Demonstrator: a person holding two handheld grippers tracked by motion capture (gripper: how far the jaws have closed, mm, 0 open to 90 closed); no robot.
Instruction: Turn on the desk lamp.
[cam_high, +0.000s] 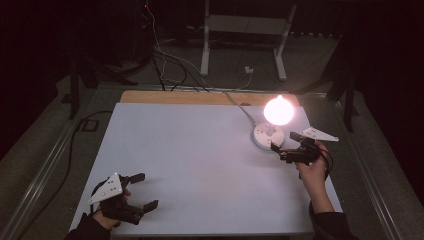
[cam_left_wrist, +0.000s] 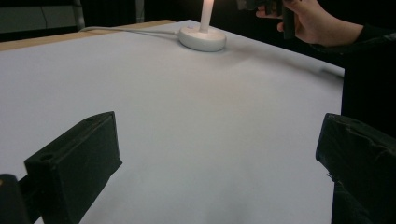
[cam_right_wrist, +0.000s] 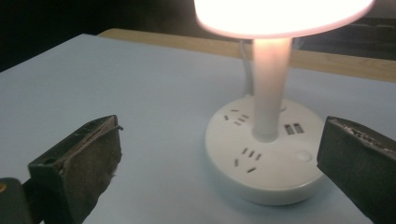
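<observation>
A: Why is the right gripper (cam_high: 288, 144) sitting so close to the lamp (cam_high: 272, 122)?

B: It looks lined up to work on the round white base (cam_right_wrist: 266, 158). Its jaws are spread wide, holding nothing, with the base just ahead of them. My guess is the small round button (cam_right_wrist: 304, 156) on the top is the target.

A: And the left gripper (cam_high: 143, 190)?

B: Parked at the near left corner of the table (cam_high: 200, 165), jaws also apart and empty, well away from the lamp. Probably just kept out of the way.

A: What does the lamp look like?

B: It stands at the far right of the table, lit, with a glowing shade on a slim white stem. The base carries socket slots and 2 small ports, and a cable (cam_high: 240, 107) trails off the far edge.
</observation>
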